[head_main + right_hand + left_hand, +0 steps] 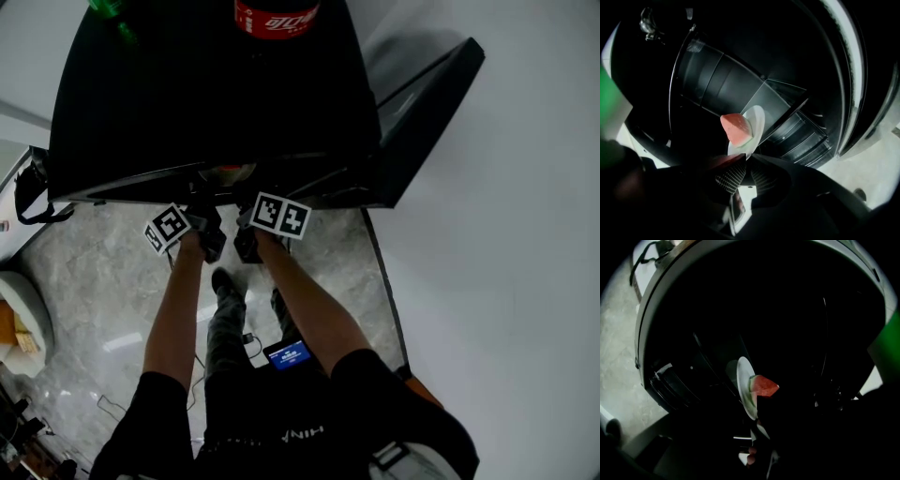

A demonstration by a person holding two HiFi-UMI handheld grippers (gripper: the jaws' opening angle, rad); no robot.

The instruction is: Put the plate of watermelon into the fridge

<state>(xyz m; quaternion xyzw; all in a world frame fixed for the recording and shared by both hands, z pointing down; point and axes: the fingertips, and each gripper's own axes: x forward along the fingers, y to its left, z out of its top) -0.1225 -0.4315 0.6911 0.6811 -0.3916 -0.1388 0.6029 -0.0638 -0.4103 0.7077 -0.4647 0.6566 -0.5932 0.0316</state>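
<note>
A small white plate point(744, 386) carries a red wedge of watermelon point(764, 386) and is seen edge-on in front of the dark fridge interior. In the right gripper view the same plate point(757, 123) and watermelon point(736, 129) sit just above my right gripper point(740, 168), whose textured pads point(729, 176) are shut on the plate's rim. My left gripper point(757, 427) is very dark, and the plate's lower edge runs down between its jaws. From the head view both grippers, left point(208, 214) and right point(246, 217), are side by side at the fridge's open front, with a glimpse of the plate point(231, 172) under the fridge's top.
The black fridge point(206, 94) has its door point(427, 112) swung open to the right. A cola bottle point(277, 17) and a green bottle point(112, 11) stand on top. Dark shelves and drawers point(722, 84) fill the inside. A marble floor point(94, 281) lies below.
</note>
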